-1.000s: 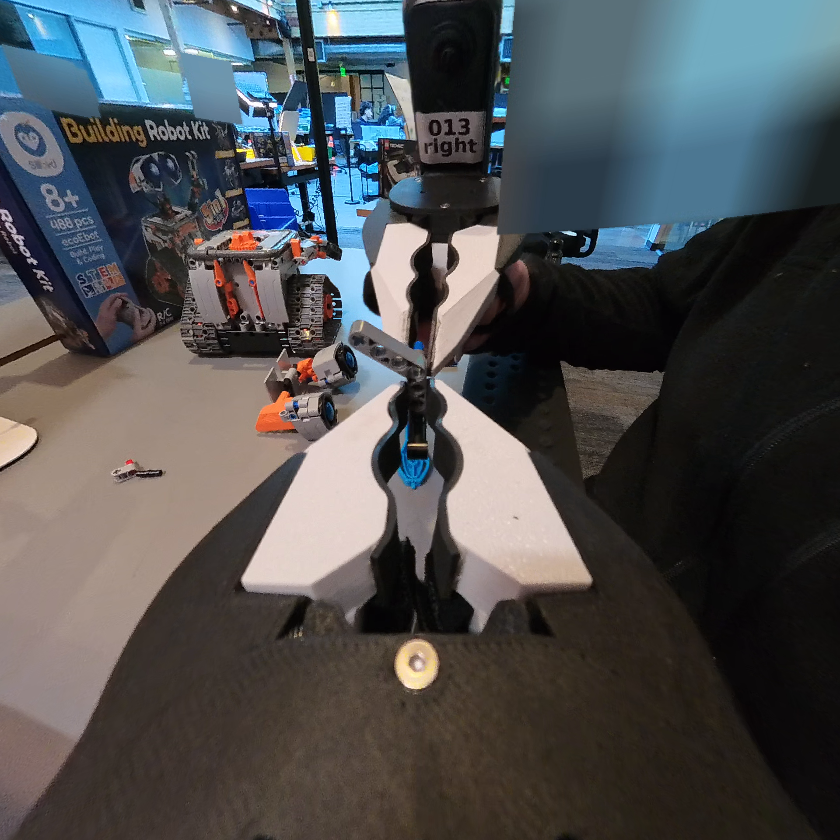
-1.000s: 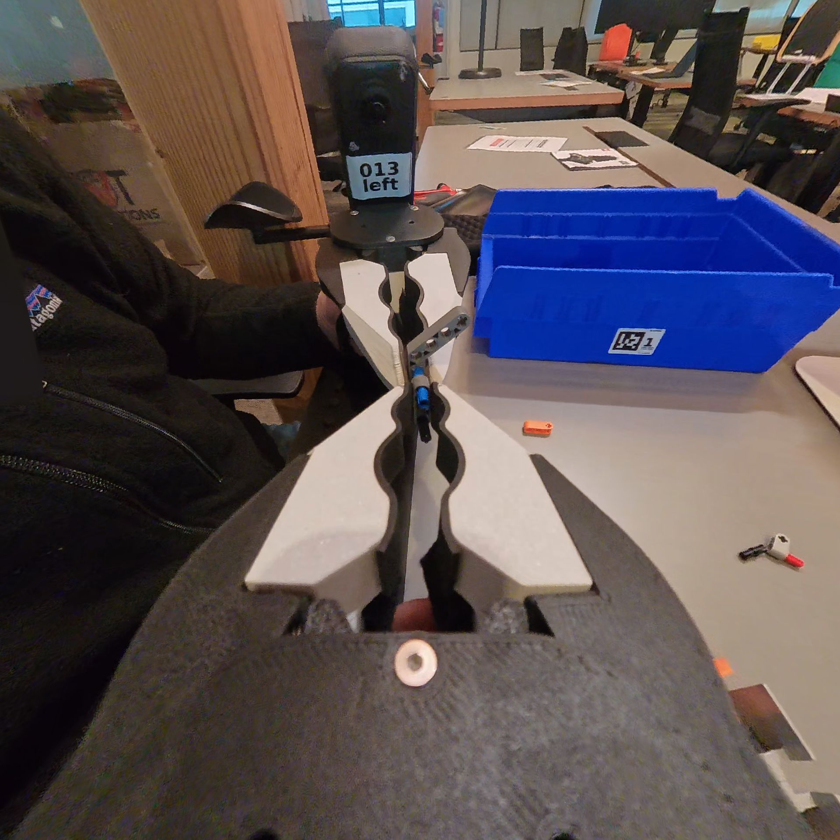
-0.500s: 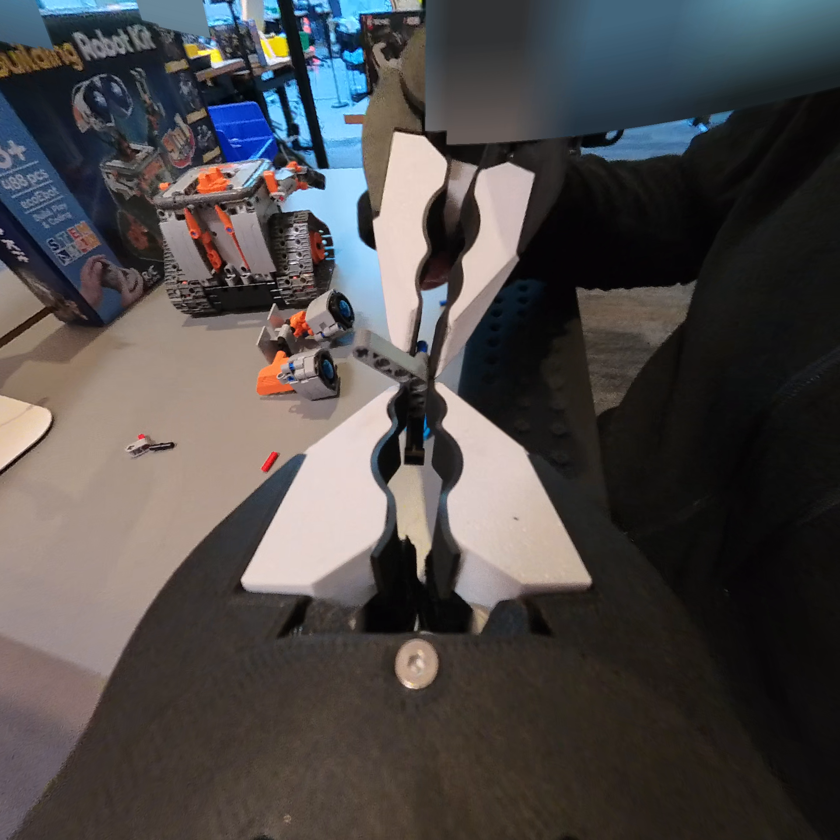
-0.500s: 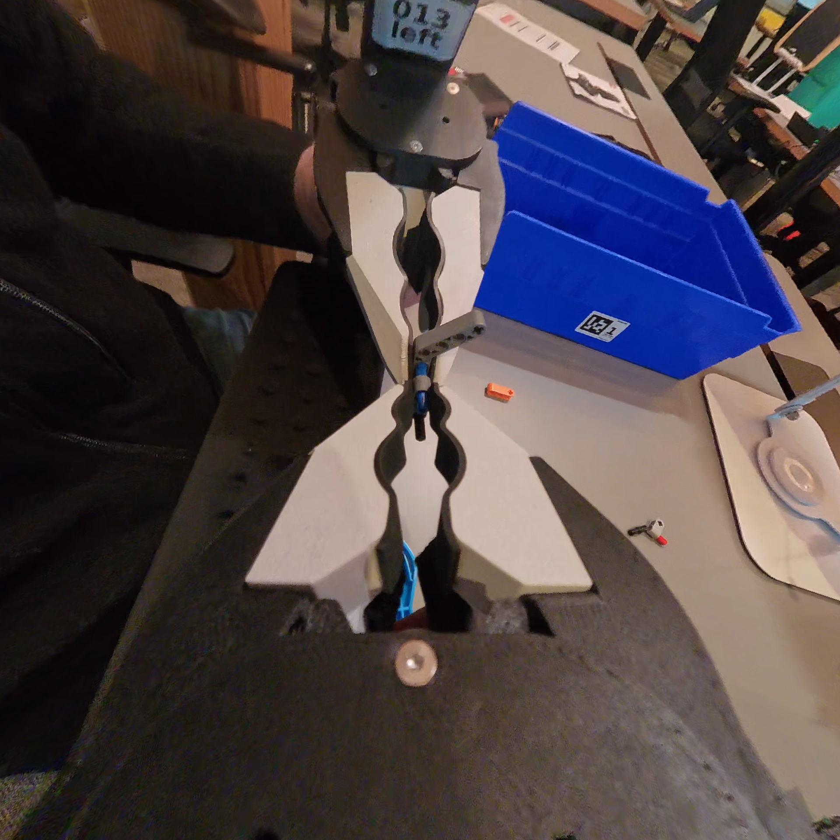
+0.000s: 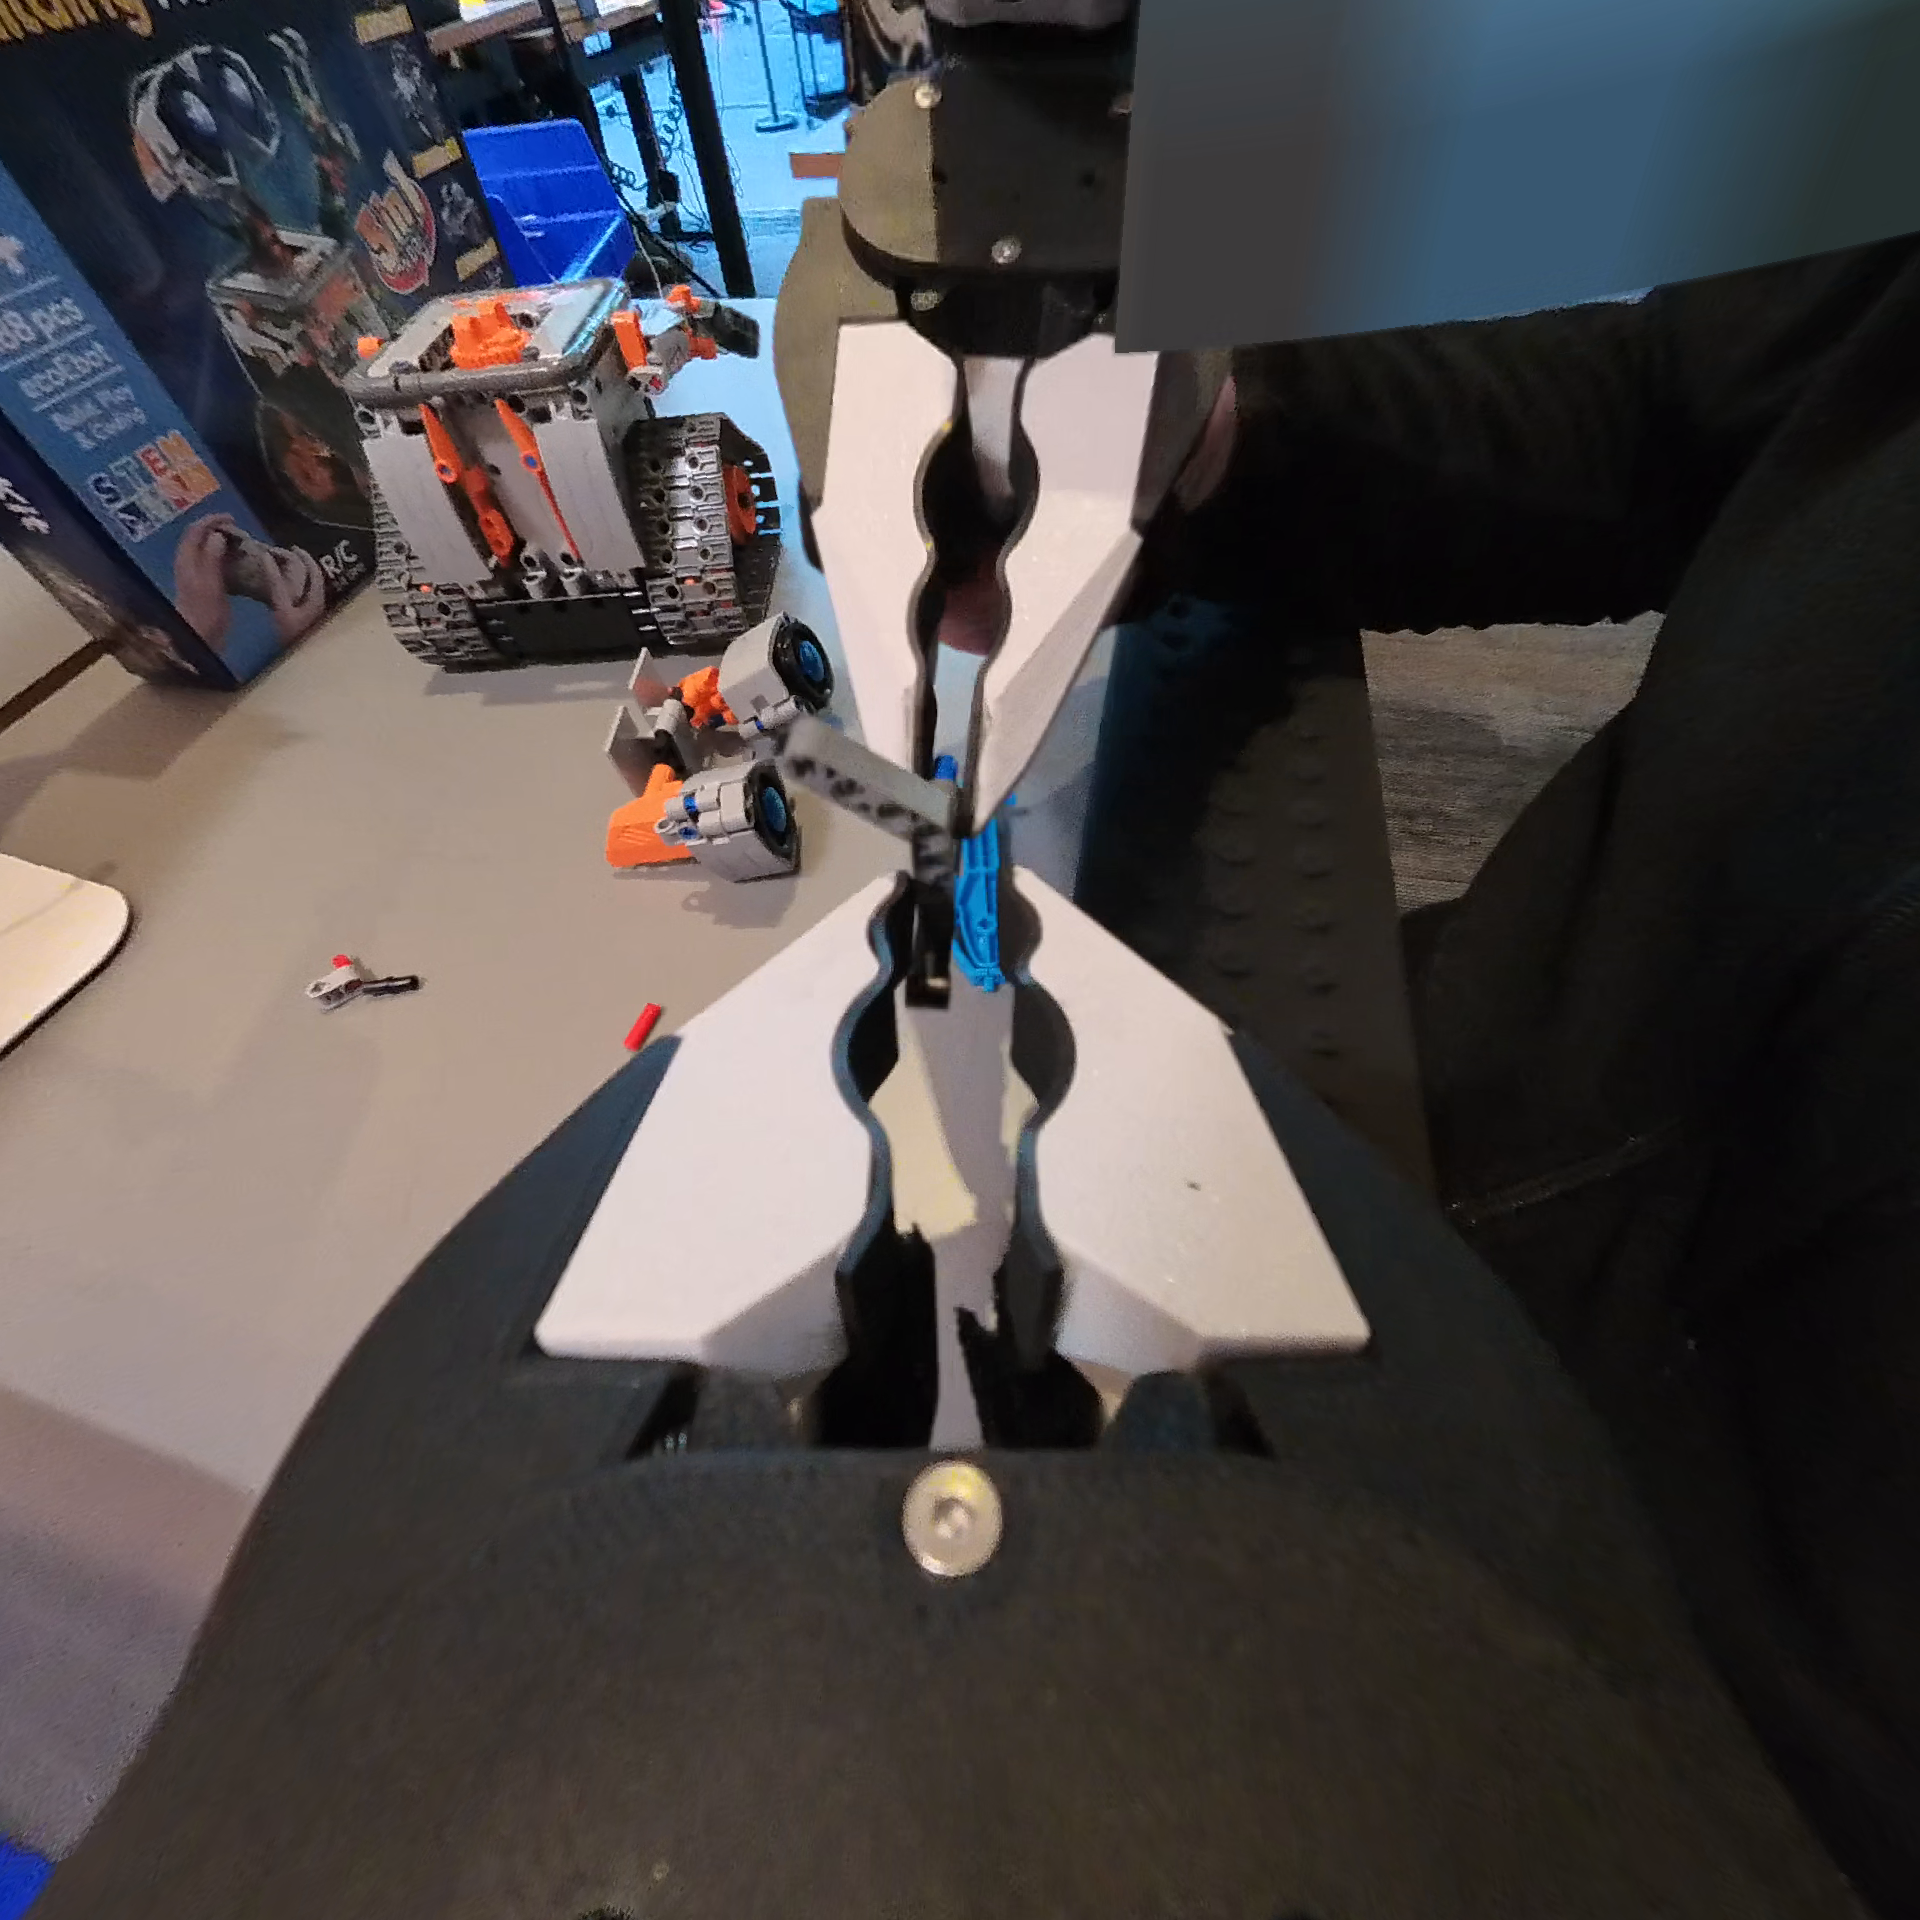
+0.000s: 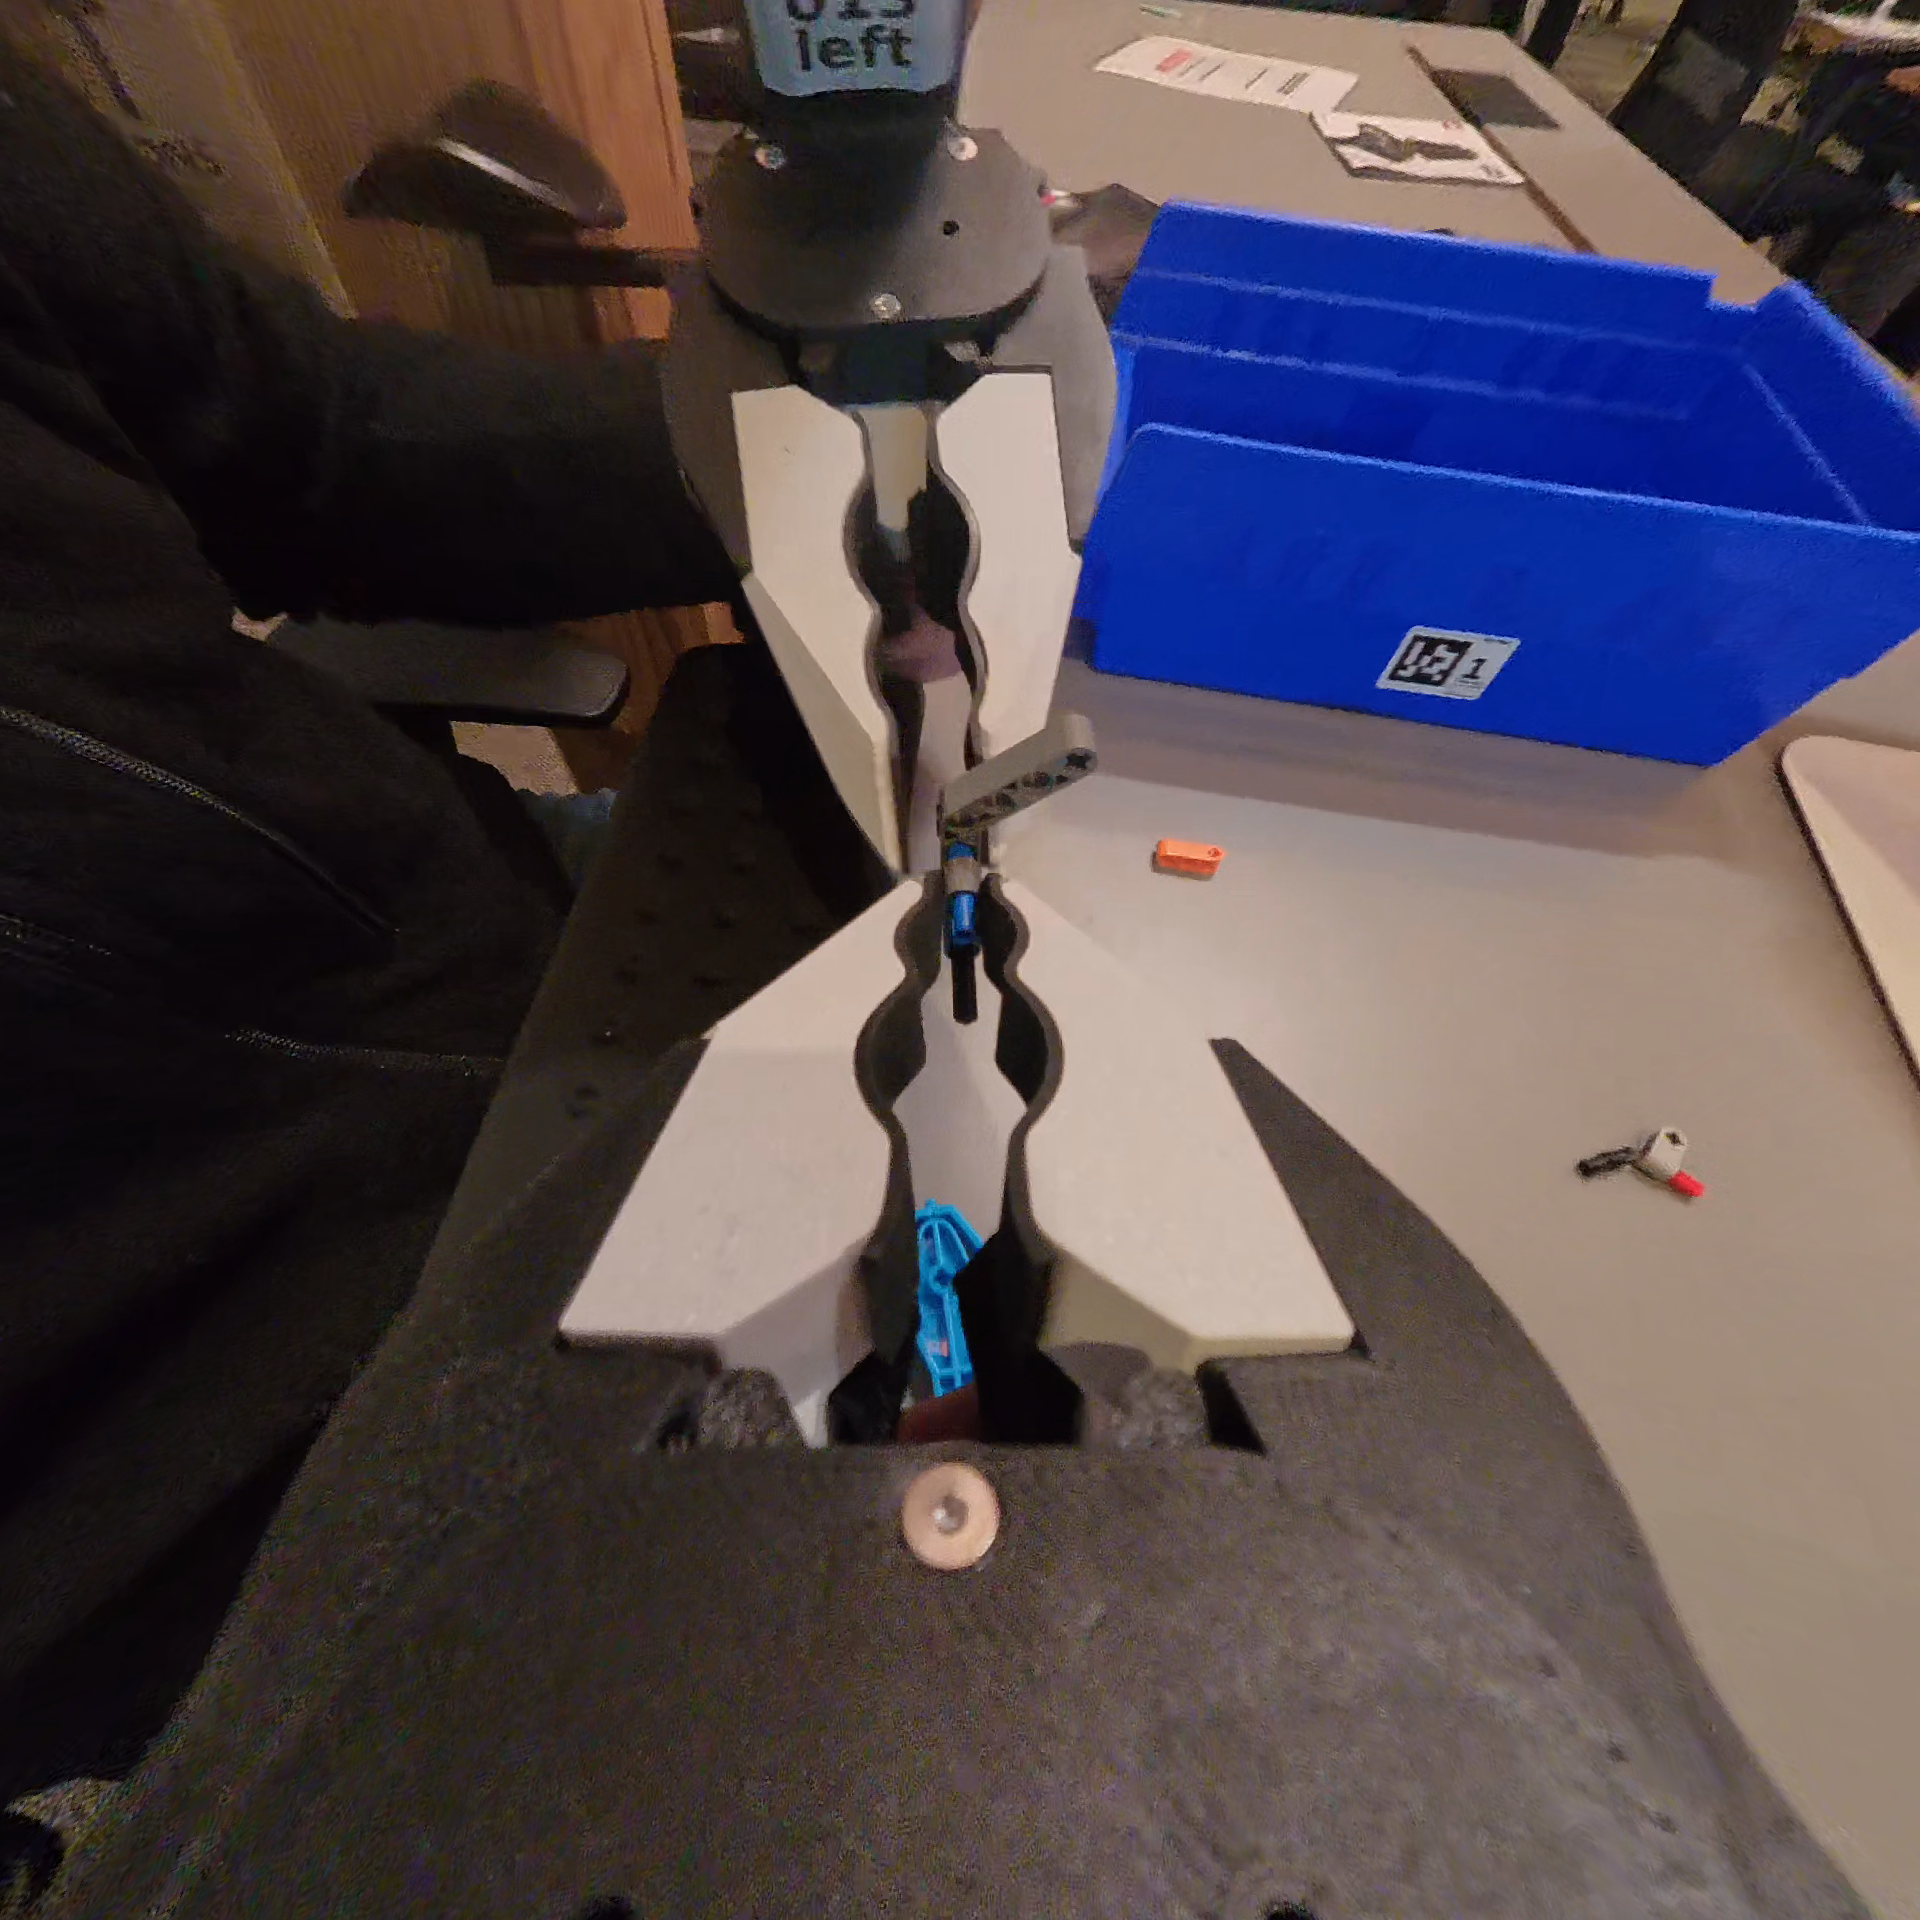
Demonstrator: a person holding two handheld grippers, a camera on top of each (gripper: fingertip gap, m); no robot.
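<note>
Above grey table (image 5: 260,1143), tools tip-to-tip, level.

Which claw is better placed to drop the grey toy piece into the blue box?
Probably left: the left gripper sits right beside the blue box; the right gripper is farther. Both pinch the toy piece.

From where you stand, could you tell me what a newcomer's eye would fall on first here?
First, the two grippers meeting tip to tip above the table edge: the left gripper and the right gripper both pinch a small grey beam assembly. Next, the tracked toy robot at the left view's upper left, and the blue bin at the right view's upper right.
</note>
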